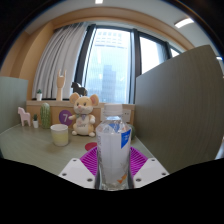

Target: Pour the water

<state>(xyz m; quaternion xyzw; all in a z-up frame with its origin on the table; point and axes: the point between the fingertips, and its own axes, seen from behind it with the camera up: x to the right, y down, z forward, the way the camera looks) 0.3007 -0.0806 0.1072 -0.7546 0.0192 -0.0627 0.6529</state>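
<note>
Your table (25,148) is pale green. Right up close, your gripper (113,168) squeezes the water bottle (113,150) between both purple pads (91,160), standing up so nothing spills. Farther on waits the cup (60,134), likely for pouring. Behind sit a teddy bear (83,113) and big windows (108,65).

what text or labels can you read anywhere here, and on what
None can be read.
water bottle, standing between the fingers: has a blue label, its print too small and blurred to read.
stuffed bunny beyond the bottle: a round purple patch at its side, any mark on it unreadable.
cup beside the bunny: no print visible.
</note>
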